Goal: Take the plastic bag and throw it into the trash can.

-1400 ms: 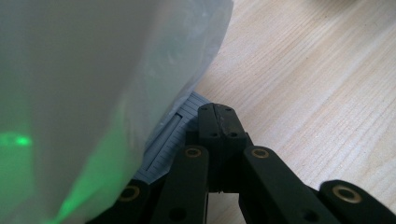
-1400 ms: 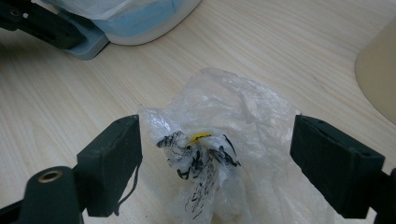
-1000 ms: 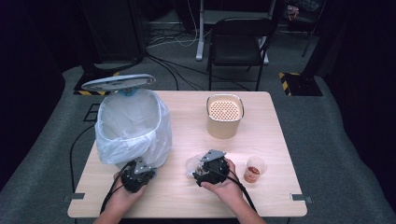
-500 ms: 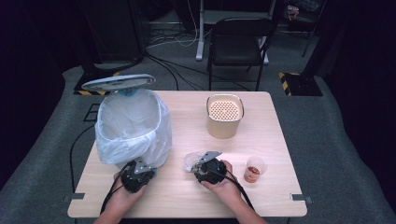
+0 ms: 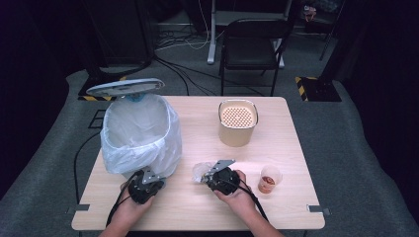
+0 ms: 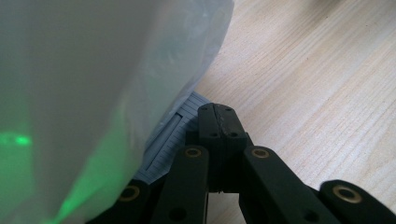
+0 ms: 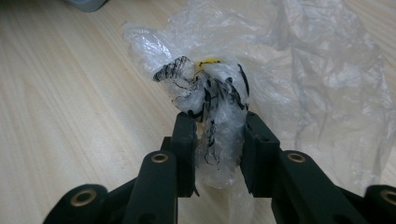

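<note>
The right gripper [image 7: 217,140] has just been closing, and its jaws now pinch a crumpled clear plastic wrapper [image 7: 210,98] with black and yellow print between the pads; in the earlier high views the same gripper lay over the wrapper at the same spot on the counter [image 5: 296,148]. In the high view the wrapper [image 5: 201,171] lies at the front middle of the counter, just right of the bin [image 5: 141,133], with the right gripper [image 5: 210,176] on it. Loose film spreads beyond the jaws and rests on the wood. The left gripper [image 6: 218,121] has its jaws pressed together on nothing, with its tip against the grey foot of the bin under the white liner [image 6: 93,70]; in the high view the left gripper [image 5: 144,183] rests at the near base of the bin, as in the earlier frames. The bin lid [image 5: 124,87] stands open. Judgement: the grasp appears made, so the wrapper is ready to be lifted and carried to the open bin. A cup [image 5: 269,178] and a perforated container [image 5: 238,122] stand apart, untouched. Risk: the trailing film may slip from the pinch or catch the liner rim.
</note>
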